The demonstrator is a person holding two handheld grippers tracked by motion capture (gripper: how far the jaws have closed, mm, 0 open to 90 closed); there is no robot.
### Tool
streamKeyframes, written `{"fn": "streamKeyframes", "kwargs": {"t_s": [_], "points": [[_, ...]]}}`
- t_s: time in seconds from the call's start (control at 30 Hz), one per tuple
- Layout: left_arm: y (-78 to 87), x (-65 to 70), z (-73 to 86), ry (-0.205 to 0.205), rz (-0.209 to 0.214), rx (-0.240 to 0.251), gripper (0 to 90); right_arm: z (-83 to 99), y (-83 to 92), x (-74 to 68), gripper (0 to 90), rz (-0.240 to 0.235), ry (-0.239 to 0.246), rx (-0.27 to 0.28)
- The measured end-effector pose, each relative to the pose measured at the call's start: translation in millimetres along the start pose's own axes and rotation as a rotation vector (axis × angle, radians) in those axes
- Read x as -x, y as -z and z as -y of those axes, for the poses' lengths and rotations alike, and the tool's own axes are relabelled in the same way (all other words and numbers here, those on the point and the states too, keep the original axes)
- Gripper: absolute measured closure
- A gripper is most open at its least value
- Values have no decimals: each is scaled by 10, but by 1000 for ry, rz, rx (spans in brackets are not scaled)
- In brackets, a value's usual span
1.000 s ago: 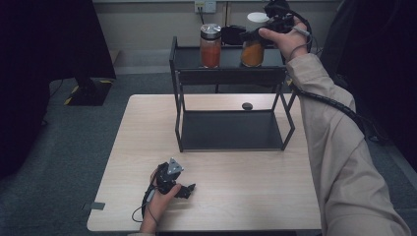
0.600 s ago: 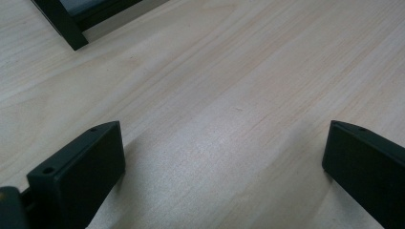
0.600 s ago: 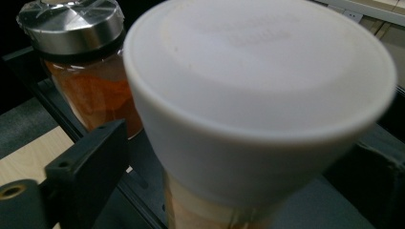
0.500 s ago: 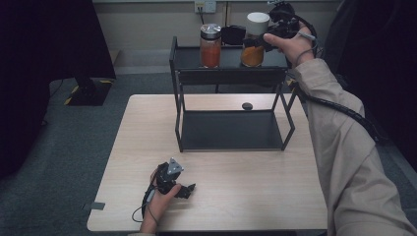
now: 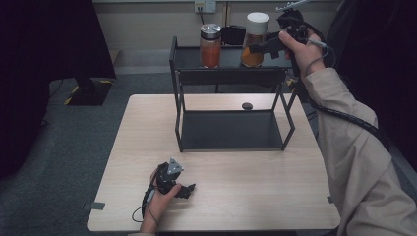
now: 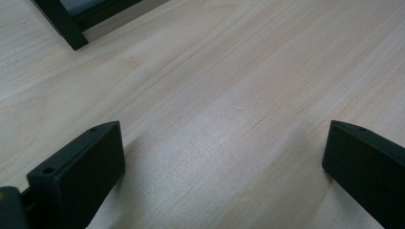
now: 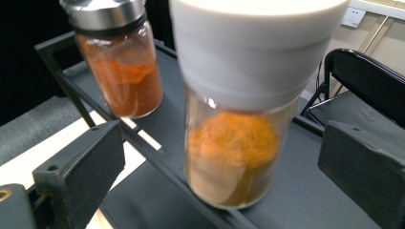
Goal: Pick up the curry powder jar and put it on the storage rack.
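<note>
A glass jar with a white lid (image 5: 254, 42) and orange powder inside stands on the top shelf of a black metal rack (image 5: 231, 74). To its left is a jar with a metal lid (image 5: 210, 46) and redder powder. My right gripper (image 5: 252, 49) reaches in from the right at shelf height. Its jaws have just been opening and now stand wide on either side of the white-lidded jar (image 7: 234, 143), clear of the glass. The metal-lidded jar (image 7: 122, 71) is farther back on the left. My left gripper (image 5: 189, 189) rests open on the table near the front edge, with bare wood between its jaws (image 6: 222, 129).
A small black disc (image 5: 247, 105) lies on the table behind the rack's lower shelf (image 5: 228, 130). A dark object (image 5: 232, 34) sits behind the jars on the top shelf. A black folding chair (image 7: 363, 71) stands beyond the rack. A cable trails from the right gripper along the sleeve.
The right gripper's jaws have opened and let go of the white-lidded jar, which now stands on the top shelf. The right hand has drawn back to the right. The left hand has stayed put.
</note>
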State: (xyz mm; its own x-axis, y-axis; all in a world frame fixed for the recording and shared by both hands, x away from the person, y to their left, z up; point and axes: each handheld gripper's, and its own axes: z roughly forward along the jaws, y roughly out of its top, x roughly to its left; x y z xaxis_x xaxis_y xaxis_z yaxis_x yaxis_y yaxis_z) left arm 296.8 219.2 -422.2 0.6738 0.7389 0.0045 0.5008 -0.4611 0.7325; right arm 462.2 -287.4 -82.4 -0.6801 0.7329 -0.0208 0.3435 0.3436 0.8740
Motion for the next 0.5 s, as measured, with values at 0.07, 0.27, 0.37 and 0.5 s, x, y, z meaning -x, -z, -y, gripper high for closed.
{"fn": "streamKeyframes", "kwargs": {"t_s": [0.07, 0.27, 0.37, 0.5], "points": [[-1, 1, 2, 0, 0, 1, 0, 25, 20, -15, 12, -3, 3, -3], [-1, 2, 2, 0, -1, 1, 0, 110, 56, -73, 13, -5, 9, 0], [-2, 3, 4, 2, -1, 3, 0, 157, 55, -98, 14, -12, 8, 3], [-1, 1, 2, 0, -1, 1, 0, 209, 45, -138, 15, -17, 11, 2]]}}
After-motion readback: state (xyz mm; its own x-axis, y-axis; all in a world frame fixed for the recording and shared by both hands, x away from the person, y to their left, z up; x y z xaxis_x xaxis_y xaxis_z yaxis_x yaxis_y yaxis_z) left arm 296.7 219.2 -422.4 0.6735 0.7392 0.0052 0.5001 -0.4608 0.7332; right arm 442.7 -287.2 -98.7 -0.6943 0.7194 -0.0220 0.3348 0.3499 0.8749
